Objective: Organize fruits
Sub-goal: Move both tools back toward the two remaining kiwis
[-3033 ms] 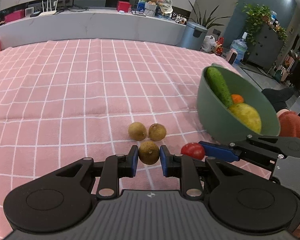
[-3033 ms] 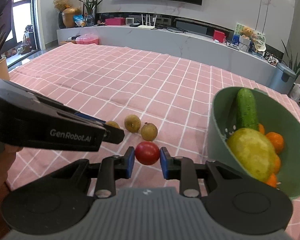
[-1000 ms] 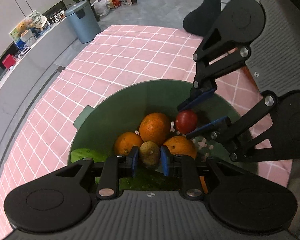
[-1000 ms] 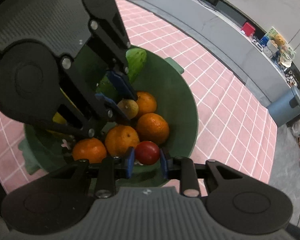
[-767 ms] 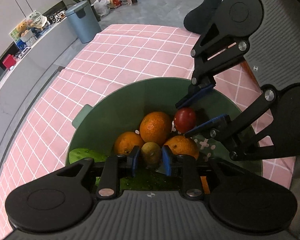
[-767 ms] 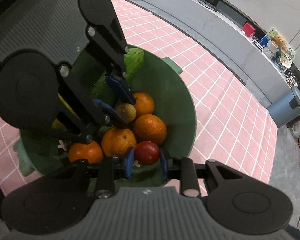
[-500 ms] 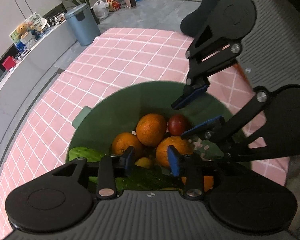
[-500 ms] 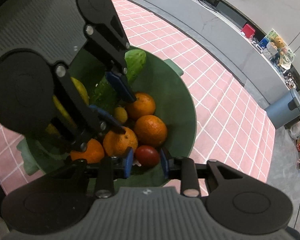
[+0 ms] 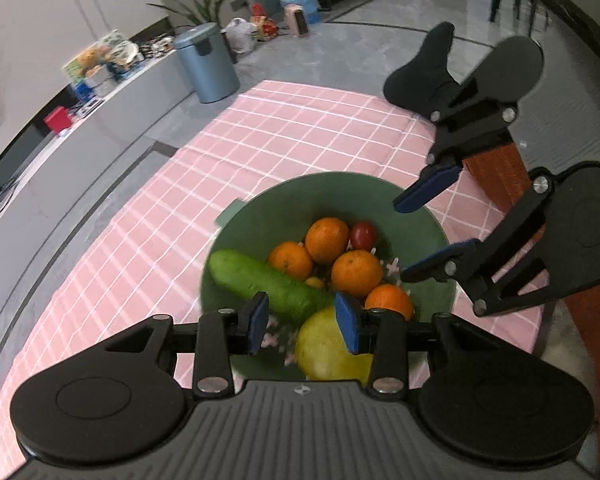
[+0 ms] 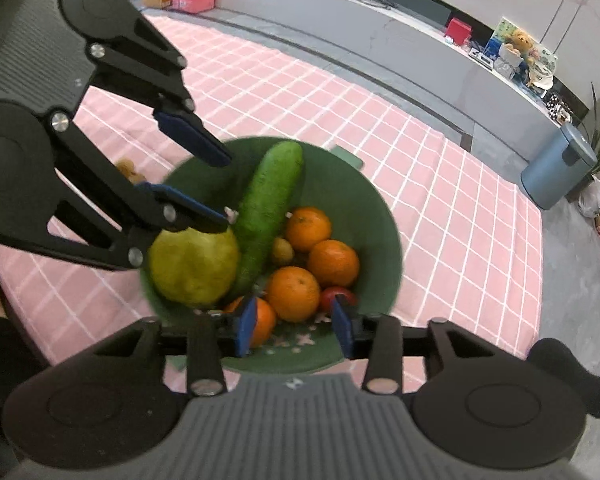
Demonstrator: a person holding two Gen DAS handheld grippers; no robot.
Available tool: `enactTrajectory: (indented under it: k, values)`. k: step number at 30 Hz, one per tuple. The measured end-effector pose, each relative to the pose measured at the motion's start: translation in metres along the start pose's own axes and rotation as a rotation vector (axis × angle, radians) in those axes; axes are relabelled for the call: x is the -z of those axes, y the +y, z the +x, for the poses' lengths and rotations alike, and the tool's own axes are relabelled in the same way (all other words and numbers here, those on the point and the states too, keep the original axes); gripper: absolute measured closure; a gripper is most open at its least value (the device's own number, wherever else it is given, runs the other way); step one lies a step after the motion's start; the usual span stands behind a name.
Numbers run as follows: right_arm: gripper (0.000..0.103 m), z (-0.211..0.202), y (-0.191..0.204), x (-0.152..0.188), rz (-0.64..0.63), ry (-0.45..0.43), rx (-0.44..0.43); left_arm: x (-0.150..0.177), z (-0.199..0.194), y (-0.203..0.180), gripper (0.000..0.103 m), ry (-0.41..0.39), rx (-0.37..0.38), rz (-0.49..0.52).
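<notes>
The green bowl [image 9: 416, 204] stands on the pink checked cloth [image 9: 300, 136] near the table's corner, and it holds all the fruit that shows inside it. A cucumber [image 10: 268, 204] lies slanted across the bowl, its upper end leaning on the far wall. Beside it sits a big yellow-green fruit [image 10: 192, 268], and on the cucumber's other side four oranges [image 10: 334, 262] cluster together. A small brown fruit [image 10: 282, 251] rests in the gap between the cucumber and the oranges. A red tomato [image 9: 363, 235] lies against the bowl's wall, touching the oranges. White specks lie on the bowl's floor by the fruit. Two more small brown fruits [image 10: 130, 170] stay on the cloth just outside the bowl, partly hidden behind the left tool. The left gripper [image 9: 303, 322] hangs above the bowl with its blue pads apart and nothing between them; its jaws have just been opening. The right gripper [image 10: 296, 326] hangs over the opposite rim, its jaws likewise parted and bare after just opening wider within the last moment; the tomato lies below, clear of the pads. Beyond the table stand a grey-blue bin [image 9: 212, 66] and a long grey counter [image 10: 380, 12].
</notes>
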State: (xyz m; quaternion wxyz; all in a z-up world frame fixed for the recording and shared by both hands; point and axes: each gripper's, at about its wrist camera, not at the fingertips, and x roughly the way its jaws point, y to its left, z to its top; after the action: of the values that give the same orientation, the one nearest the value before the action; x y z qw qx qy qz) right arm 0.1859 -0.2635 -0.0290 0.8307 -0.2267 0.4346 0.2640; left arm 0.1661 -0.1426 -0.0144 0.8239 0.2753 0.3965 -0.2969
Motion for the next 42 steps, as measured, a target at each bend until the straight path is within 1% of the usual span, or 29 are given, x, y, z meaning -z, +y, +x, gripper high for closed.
enactTrajectory:
  k: [6,9,11,14,17,22,24,28,32,37,42]
  values:
    - [0.061,-0.018,0.032,0.0,0.048,-0.022,-0.003,0.029,-0.033,0.013,0.057,-0.015,-0.047,-0.128]
    - [0.061,-0.026,0.049,0.001,0.084,-0.053,-0.001,0.048,-0.053,0.024,0.057,-0.046,-0.069,-0.211]
    - [0.06,-0.031,0.062,0.001,0.1,-0.079,0.021,0.063,-0.066,0.032,0.057,-0.067,-0.081,-0.269]
    - [0.06,-0.036,0.08,0.005,0.143,-0.134,0.035,0.085,-0.083,0.043,0.057,-0.102,-0.103,-0.341]
    - [0.06,-0.038,0.101,0.008,0.207,-0.197,0.027,0.109,-0.095,0.052,0.057,-0.129,-0.122,-0.396]
    - [0.06,-0.032,0.137,0.009,0.297,-0.311,0.021,0.141,-0.1,0.059,0.057,-0.149,-0.163,-0.473]
    - [0.06,-0.025,0.15,0.01,0.317,-0.341,0.025,0.149,-0.1,0.06,0.057,-0.163,-0.158,-0.498]
    - [0.064,-0.006,0.165,0.008,0.337,-0.354,0.012,0.163,-0.095,0.062,0.057,-0.186,-0.158,-0.543]
    - [0.066,0.014,0.174,0.007,0.341,-0.327,0.002,0.175,-0.083,0.066,0.06,-0.187,-0.133,-0.591]
    - [0.067,0.034,0.17,0.0,0.33,-0.303,0.003,0.178,-0.064,0.071,0.06,-0.162,-0.126,-0.595]
    - [0.067,0.056,0.165,-0.01,0.307,-0.283,0.015,0.183,-0.044,0.076,0.06,-0.158,-0.104,-0.611]
